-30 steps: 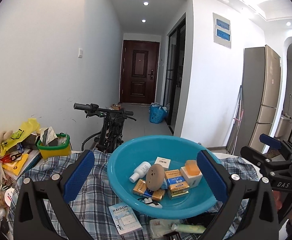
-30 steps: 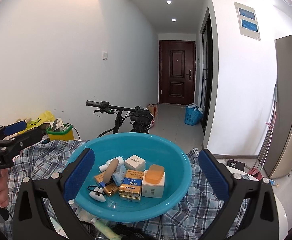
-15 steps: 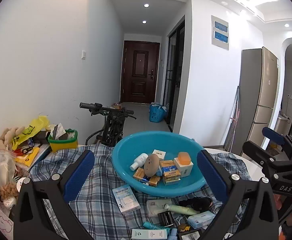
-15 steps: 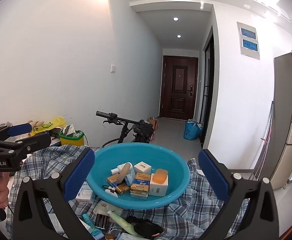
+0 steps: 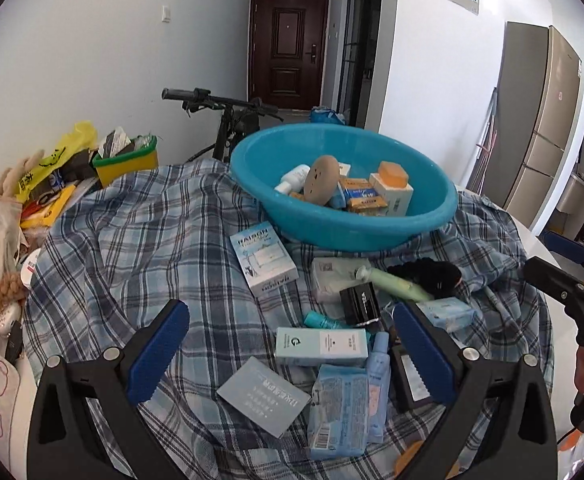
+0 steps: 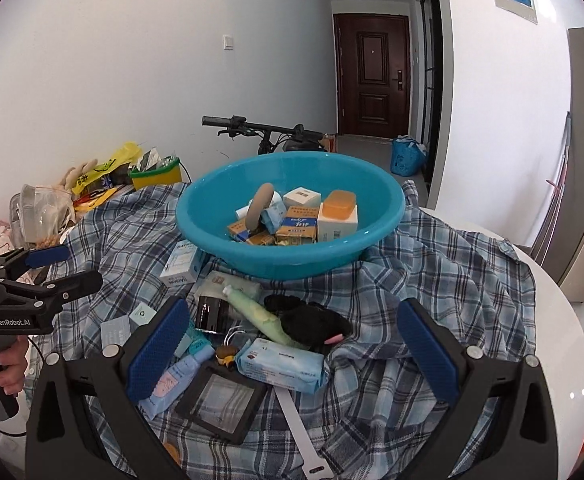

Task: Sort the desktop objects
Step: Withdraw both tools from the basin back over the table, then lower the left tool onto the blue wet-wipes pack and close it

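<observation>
Left wrist view: we see the left gripper wide open and empty, above a long pale box lying crosswise between its fingers; the blue basin sits beyond.

Right wrist view: the right gripper is likewise wide open and empty, above a tissue pack. Only here do we see a black-framed square, possibly a mirror. Each arm has loose items close beneath it.

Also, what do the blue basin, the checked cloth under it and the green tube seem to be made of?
The basin looks like moulded plastic: smooth, glossy, one even turquoise colour. The cloth looks like soft woven fabric, probably cotton, since it wrinkles and folds. The tube seems to be soft matte plastic with a white cap, though its material is less certain.
</observation>
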Action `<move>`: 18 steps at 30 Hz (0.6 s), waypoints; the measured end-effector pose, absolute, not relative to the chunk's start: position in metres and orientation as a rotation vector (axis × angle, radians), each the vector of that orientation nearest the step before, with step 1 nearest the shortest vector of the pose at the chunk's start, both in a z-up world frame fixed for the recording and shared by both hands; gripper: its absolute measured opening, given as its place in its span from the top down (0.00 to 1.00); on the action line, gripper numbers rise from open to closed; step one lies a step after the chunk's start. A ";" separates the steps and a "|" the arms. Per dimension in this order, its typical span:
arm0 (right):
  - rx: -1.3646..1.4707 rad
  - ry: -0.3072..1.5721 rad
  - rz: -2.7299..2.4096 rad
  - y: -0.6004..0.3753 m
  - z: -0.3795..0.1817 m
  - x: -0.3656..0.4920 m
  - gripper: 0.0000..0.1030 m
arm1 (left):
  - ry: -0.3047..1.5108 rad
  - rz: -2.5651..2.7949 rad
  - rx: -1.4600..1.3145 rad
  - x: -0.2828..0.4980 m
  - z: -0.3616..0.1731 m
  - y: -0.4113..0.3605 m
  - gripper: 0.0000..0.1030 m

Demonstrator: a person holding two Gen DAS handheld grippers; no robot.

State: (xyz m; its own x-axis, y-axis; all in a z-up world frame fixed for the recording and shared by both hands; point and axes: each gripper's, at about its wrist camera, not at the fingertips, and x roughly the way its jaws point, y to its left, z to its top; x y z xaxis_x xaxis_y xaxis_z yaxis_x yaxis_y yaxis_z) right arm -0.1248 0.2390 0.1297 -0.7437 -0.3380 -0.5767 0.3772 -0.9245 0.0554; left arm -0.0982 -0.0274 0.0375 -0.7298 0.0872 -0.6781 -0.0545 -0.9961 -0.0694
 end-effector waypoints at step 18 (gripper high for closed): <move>1.025 0.216 -2.498 0.229 0.074 -0.111 0.00 | -0.062 2.603 -1.399 -0.073 -0.045 -0.004 0.00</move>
